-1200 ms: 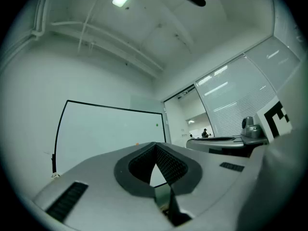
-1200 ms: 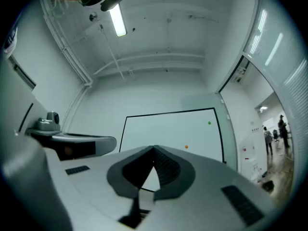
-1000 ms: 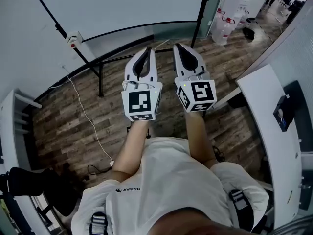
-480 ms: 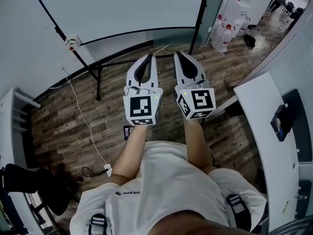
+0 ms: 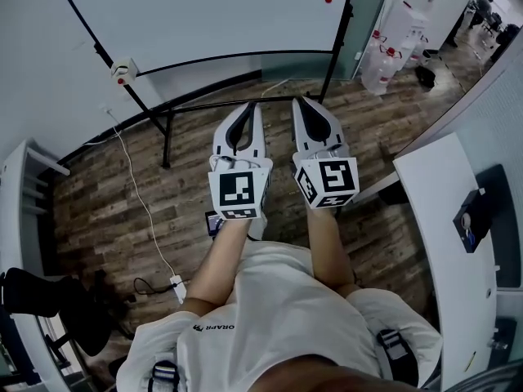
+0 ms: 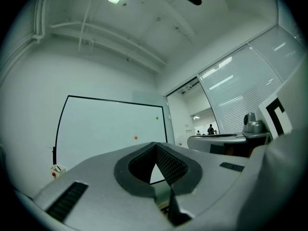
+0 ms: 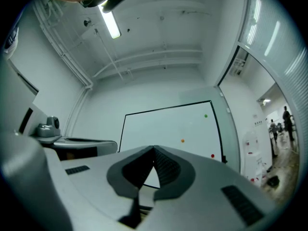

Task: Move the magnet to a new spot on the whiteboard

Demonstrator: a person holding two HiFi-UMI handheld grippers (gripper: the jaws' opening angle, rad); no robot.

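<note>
The whiteboard [image 5: 204, 11] stands ahead on a black-framed stand. A red magnet [image 5: 328, 0] shows near its right edge in the head view. In the right gripper view the board [image 7: 163, 129] carries a green magnet [image 7: 206, 115], an orange magnet [image 7: 182, 140] and a red magnet [image 7: 212, 155]. The left gripper view shows the orange magnet [image 6: 135, 137] and the green magnet [image 6: 157, 118]. My left gripper [image 5: 248, 106] and right gripper [image 5: 301, 101] are held side by side, well short of the board. Both are shut on nothing, their tips touching, as seen on the left gripper [image 6: 155, 144] and the right gripper [image 7: 154, 149].
A white desk [image 5: 441, 211] with a black device [image 5: 472, 219] runs along the right. Water bottles [image 5: 382, 64] stand beyond the board's right post. A white cable [image 5: 143, 194] trails over the wooden floor, and a dark chair [image 5: 41, 296] sits at lower left.
The head view has shifted slightly, so the board and its red magnet sit a little lower in the picture. Both grippers stay side by side and shut.
</note>
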